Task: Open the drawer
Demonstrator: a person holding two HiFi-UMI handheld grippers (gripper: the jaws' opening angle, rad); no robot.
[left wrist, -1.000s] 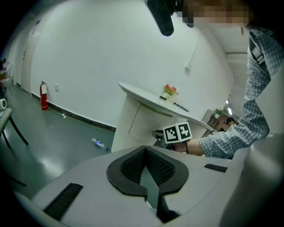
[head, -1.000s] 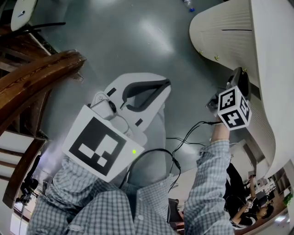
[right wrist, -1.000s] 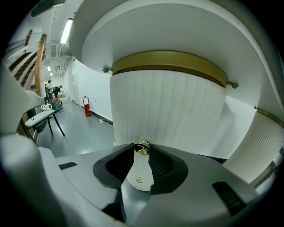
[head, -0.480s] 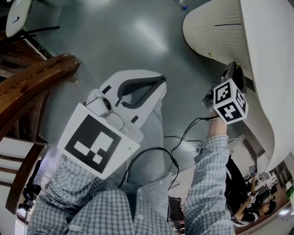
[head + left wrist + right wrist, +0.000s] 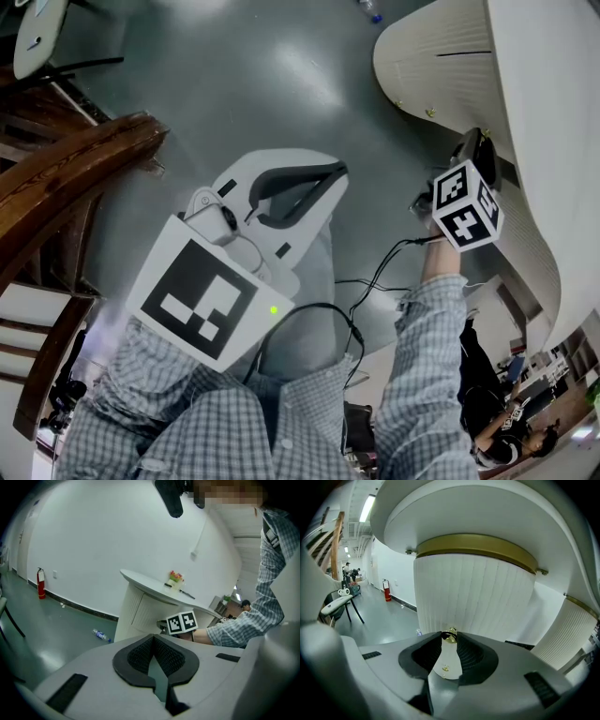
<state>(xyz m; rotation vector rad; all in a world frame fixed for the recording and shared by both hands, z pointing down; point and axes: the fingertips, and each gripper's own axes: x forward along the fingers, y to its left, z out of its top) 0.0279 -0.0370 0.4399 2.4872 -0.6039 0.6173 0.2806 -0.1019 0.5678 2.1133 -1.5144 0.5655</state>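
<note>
Right gripper view: we see the right gripper (image 5: 450,639) apparently pinching the knob (image 5: 450,633); our left gripper (image 5: 153,639) is closed, empty.

Right gripper view: the small brass knob (image 5: 449,636) sits at the tips of the right claw (image 5: 449,640) and is partly covered by the dark ribbed pads (image 5: 425,656). No drawer outline can be made out on the curved white ribbed cabinet (image 5: 473,597).

Head view: the right claw's jaws are hidden behind its black-and-white marker cube (image 5: 466,214). The cabinet is cut off by the top and right edges. A small clear plastic bottle (image 5: 370,8) is clipped by the top edge.

Left gripper view: the yellow-red items (image 5: 175,577) on the white counter surface (image 5: 140,581) are too small to identify.
</note>
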